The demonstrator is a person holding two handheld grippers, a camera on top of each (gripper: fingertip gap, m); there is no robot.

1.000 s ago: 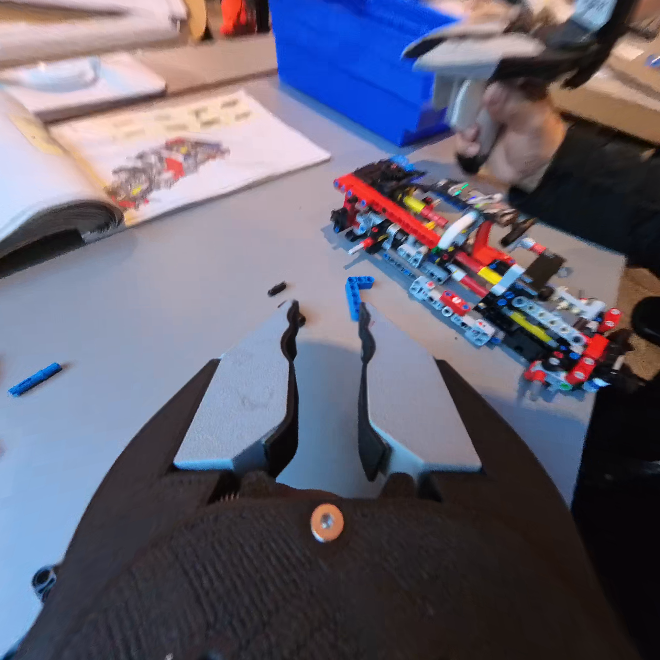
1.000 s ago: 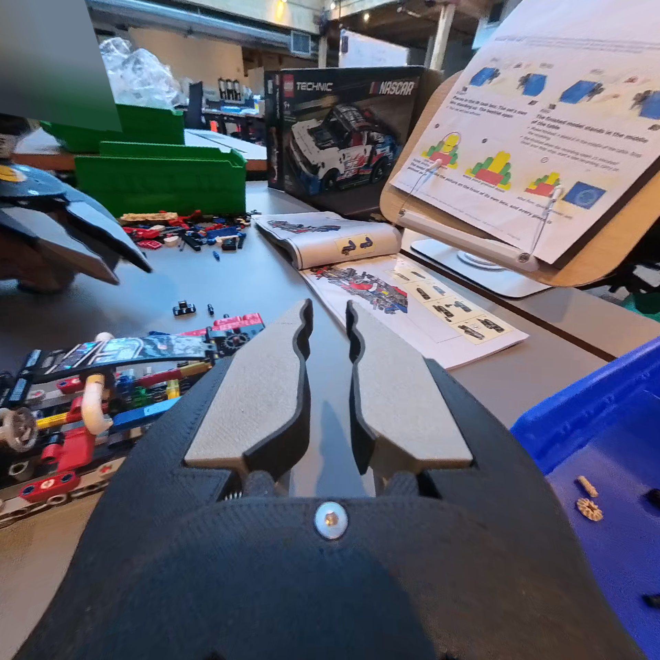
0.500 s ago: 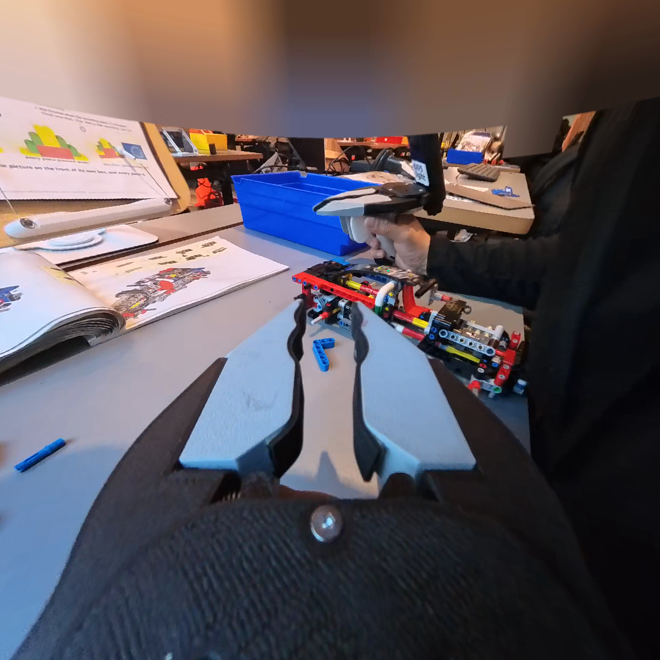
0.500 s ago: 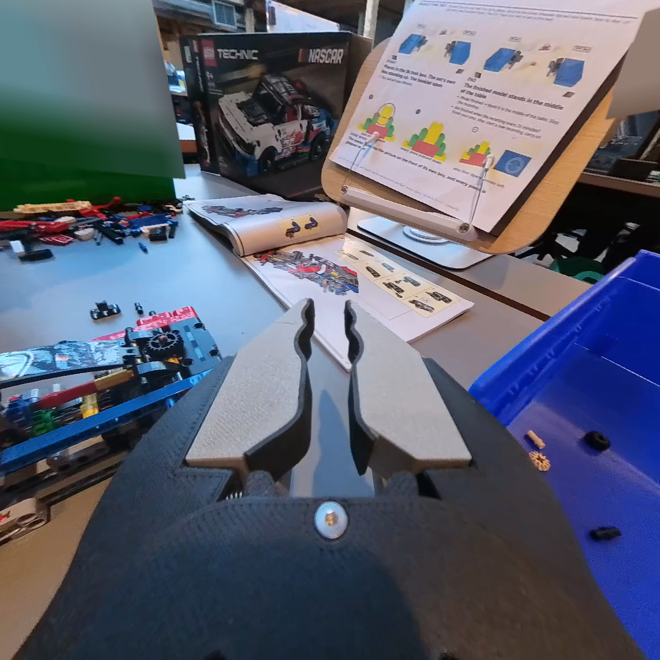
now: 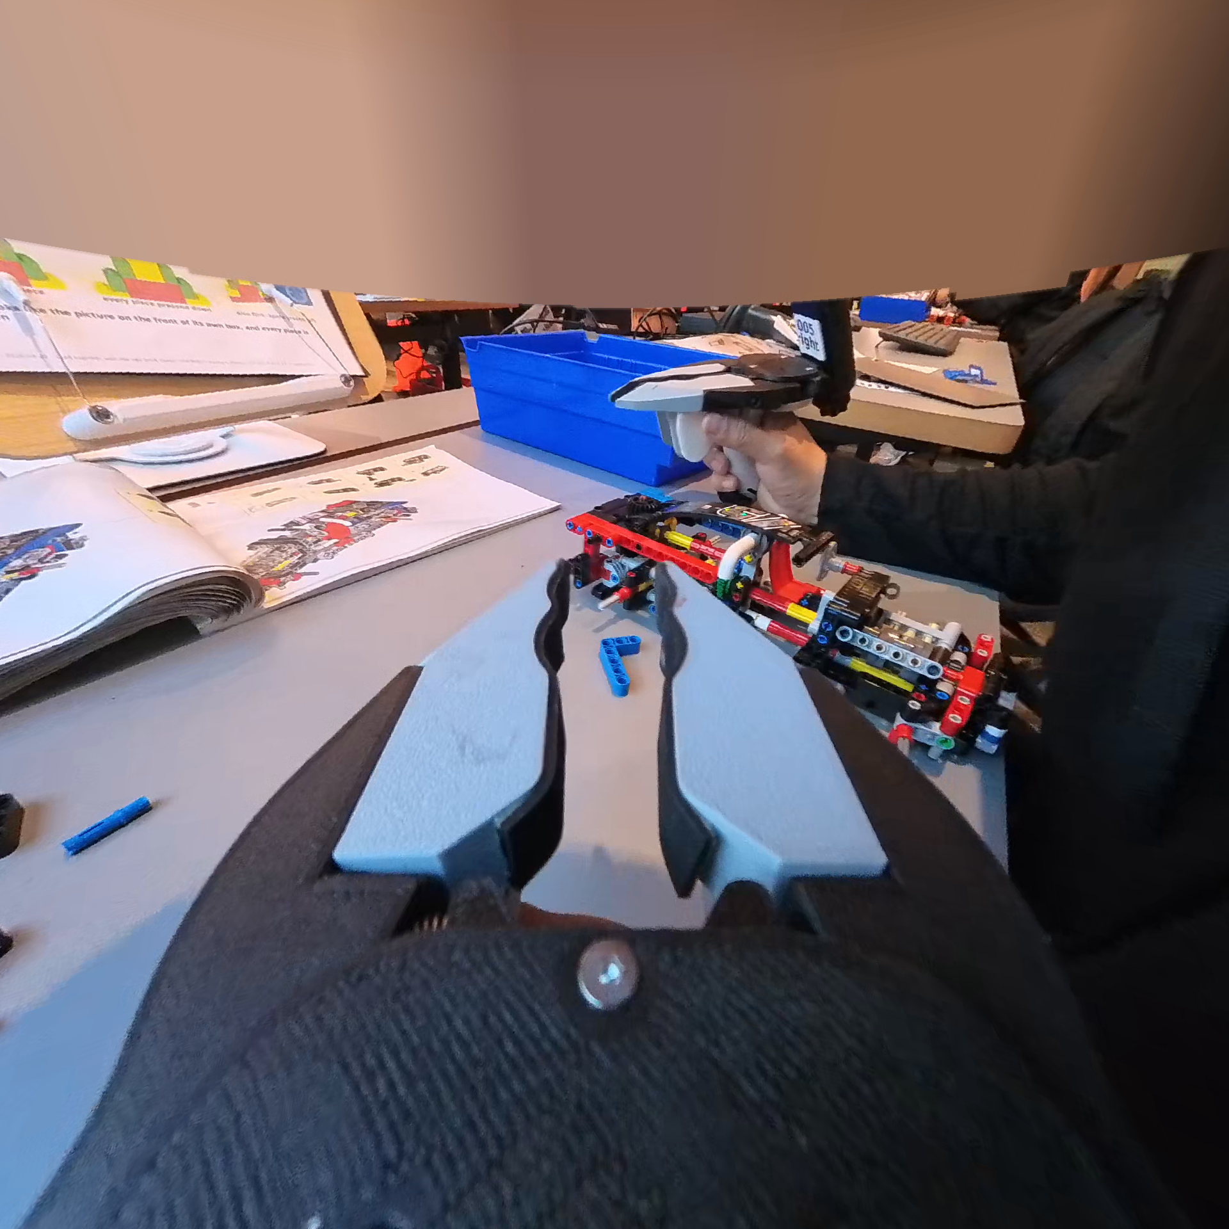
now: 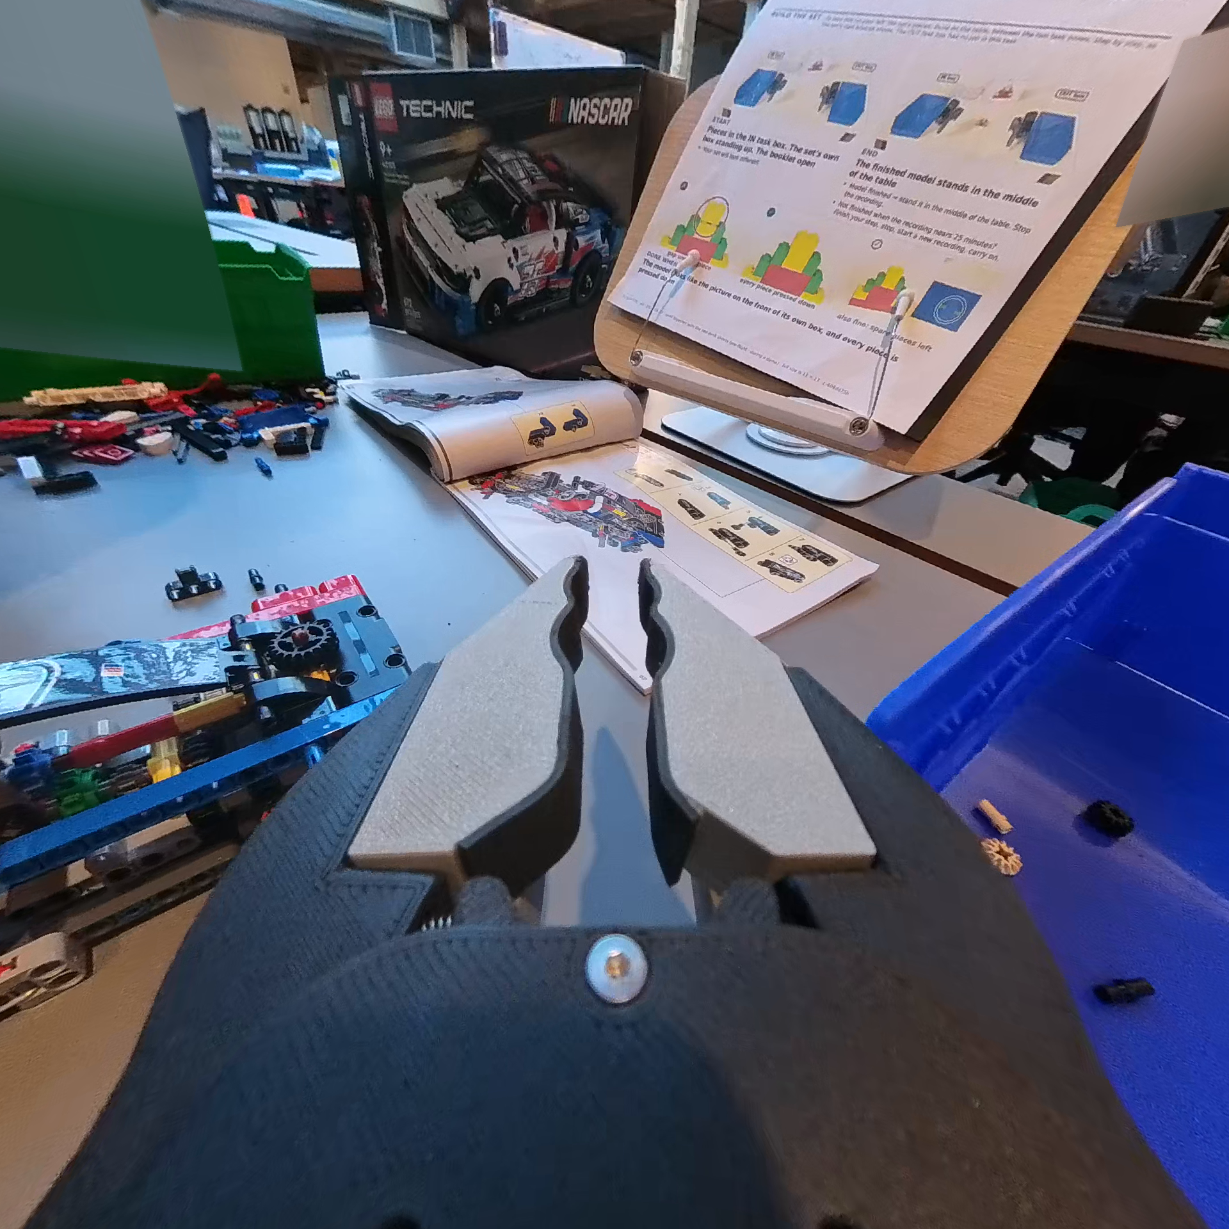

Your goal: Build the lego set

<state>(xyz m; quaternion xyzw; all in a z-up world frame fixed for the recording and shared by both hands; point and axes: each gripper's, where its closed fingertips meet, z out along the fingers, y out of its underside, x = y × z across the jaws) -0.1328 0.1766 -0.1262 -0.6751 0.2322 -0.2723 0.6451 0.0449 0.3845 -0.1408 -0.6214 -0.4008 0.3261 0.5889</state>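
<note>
Lego chassis (image 5: 785, 598), partly built, lay on the grey table (image 5: 199, 731) just in front of the blue bin (image 5: 558, 399). Left gripper (image 5: 610, 585) hovered short of the chassis, jaws parted, empty; blue L-shaped beam (image 5: 617, 662) lay loose in line with the gap. Right gripper (image 6: 612, 578) was beyond the chassis, beside the bin, jaws slightly apart, empty. Judgement: lower straight over the beam and close across its long arm. The chassis front sat close behind the beam and risked being snagged. Open instruction booklet (image 5: 372, 525) lay left of the chassis.

Legible print noted on set box (image 6: 492, 199), stand-held instruction sheet (image 6: 864, 199), white tag (image 5: 806, 336) atop right gripper (image 5: 622, 399); wording not transcribed.
</note>
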